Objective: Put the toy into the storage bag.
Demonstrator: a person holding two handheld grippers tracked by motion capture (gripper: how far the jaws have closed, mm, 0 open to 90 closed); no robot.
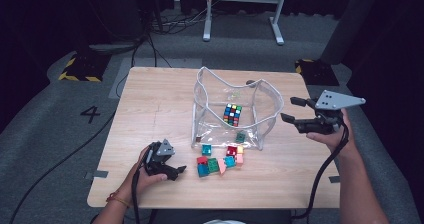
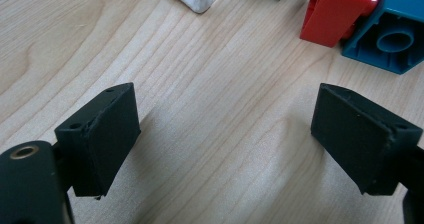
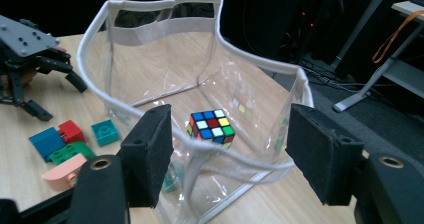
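Note:
A clear plastic bag [image 1: 210,119] with white trim stands open at the middle of the table, with a colourful puzzle cube [image 1: 232,114] on its floor. Loose toy bricks [image 1: 220,159] lie in a cluster just in front of the bag. My left gripper [image 1: 176,173] rests low on the table, left of the bricks. Its jaws are open over bare wood [image 2: 225,139], with a red brick [image 2: 337,11] and a blue brick [image 2: 395,39] ahead. My right gripper [image 1: 287,109] hovers open at the bag's right side, facing the cube [image 3: 212,126], nothing between its pads.
A small green brick [image 1: 241,137] sits at the bag's front right corner. The right gripper view shows blue [image 3: 47,141], red [image 3: 71,130], teal [image 3: 105,132], green [image 3: 72,151] and pink [image 3: 62,174] bricks beside the bag [image 3: 150,39]. Bare wood lies left and behind.

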